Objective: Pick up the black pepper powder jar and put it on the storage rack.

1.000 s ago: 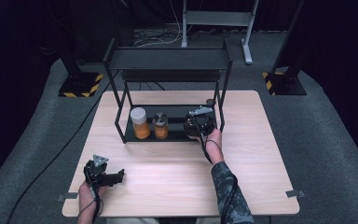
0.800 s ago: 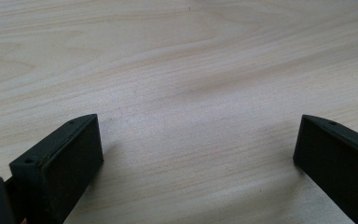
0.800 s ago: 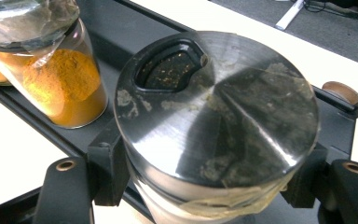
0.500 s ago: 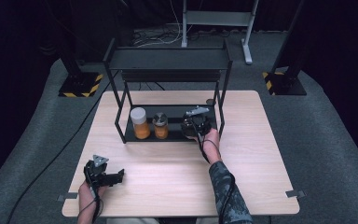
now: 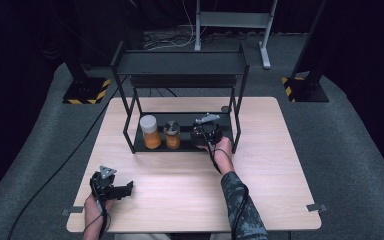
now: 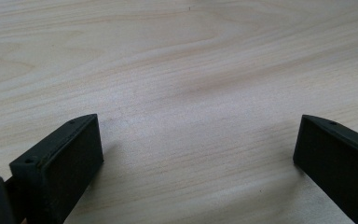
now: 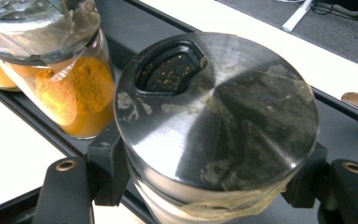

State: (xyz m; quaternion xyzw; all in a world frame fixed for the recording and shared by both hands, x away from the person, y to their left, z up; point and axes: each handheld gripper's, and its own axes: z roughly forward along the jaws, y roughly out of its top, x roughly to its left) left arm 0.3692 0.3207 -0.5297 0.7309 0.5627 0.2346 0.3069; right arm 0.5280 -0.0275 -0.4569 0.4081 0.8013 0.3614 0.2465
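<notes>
Steel-lidded jar [image 7: 216, 126] pinched at both sides by right tool [image 5: 206, 134] — pads pressed on the glass just under the lid, jar at right end of the black rack's [image 5: 180, 62] lower shelf. Just beside it: silver-capped jar of orange powder [image 5: 172, 135], then white-capped jar [image 5: 150, 131]. Left tool [image 5: 111, 186] near the bench's [image 5: 260, 190] front left corner — jaws spread wide over bare wood, gripping nothing.
</notes>
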